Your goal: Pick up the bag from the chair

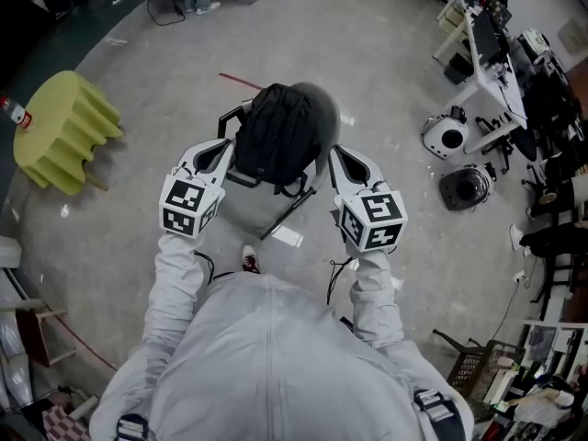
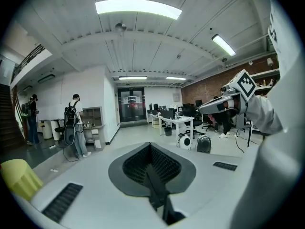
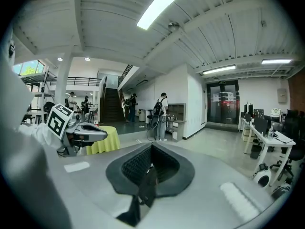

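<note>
Pale sleeves (image 1: 175, 283) fill the foot of the head view. Beyond them the left gripper (image 1: 226, 152) and right gripper (image 1: 334, 159) flank the black bag (image 1: 276, 131) over the chair (image 1: 323, 108); whether it touches the seat is unclear. Bare grey floor (image 1: 386, 62) all round.

Left gripper view: jaws clamped on a black strap (image 2: 155, 190), open office beyond.

Right gripper view: jaws pinched on another strap (image 3: 145, 185).

Best to raise both hands evenly, so the bag clears the chair without swinging.

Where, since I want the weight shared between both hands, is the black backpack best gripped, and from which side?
By its straps, one on each side, coming in from the person's near side. The backpack looks soft and bulky, too wide for the jaws; a strap is thin and flat. The left gripper and right gripper flank it that way, each shut on a black strap.
</note>
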Demonstrator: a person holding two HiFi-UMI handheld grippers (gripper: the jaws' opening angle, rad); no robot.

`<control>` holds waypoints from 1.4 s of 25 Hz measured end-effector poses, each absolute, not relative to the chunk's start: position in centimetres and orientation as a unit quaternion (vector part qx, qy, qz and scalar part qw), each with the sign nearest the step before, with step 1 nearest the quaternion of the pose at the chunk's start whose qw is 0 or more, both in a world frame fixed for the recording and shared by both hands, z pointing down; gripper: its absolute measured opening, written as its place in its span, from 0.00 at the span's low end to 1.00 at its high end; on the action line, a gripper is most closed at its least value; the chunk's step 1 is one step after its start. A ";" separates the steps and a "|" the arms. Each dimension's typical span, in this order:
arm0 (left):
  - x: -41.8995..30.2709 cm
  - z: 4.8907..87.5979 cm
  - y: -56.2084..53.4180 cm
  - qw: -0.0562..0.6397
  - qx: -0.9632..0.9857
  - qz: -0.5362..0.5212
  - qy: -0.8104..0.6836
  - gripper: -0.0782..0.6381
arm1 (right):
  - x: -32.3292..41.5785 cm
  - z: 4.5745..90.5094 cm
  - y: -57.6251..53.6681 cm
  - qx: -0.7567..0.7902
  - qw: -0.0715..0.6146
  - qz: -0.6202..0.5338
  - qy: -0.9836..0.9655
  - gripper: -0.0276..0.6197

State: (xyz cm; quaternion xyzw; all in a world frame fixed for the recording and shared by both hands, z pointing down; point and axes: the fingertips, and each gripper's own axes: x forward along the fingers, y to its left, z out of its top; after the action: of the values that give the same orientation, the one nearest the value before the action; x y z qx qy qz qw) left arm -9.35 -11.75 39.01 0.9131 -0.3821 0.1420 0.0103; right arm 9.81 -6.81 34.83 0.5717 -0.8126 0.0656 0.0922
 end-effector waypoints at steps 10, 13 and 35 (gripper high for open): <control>-9.8 41.2 -18.9 0.031 0.924 0.149 -0.352 0.12 | 9.6 36.2 -12.4 0.602 0.110 0.086 -0.786 0.06; -9.9 42.6 -20.2 0.048 0.923 0.154 -0.351 0.12 | 10.3 37.6 -13.3 0.609 0.121 0.101 -0.777 0.06; -4.7 55.7 -29.0 0.169 0.878 0.265 -0.360 0.20 | 17.3 50.2 -26.5 0.547 0.204 0.207 -0.785 0.22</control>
State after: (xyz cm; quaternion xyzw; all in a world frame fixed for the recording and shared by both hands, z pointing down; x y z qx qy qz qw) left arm -4.74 -28.99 55.68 0.8783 -0.3604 0.2647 0.1695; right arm 17.28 -26.47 50.23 0.5468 -0.7853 0.2069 0.2037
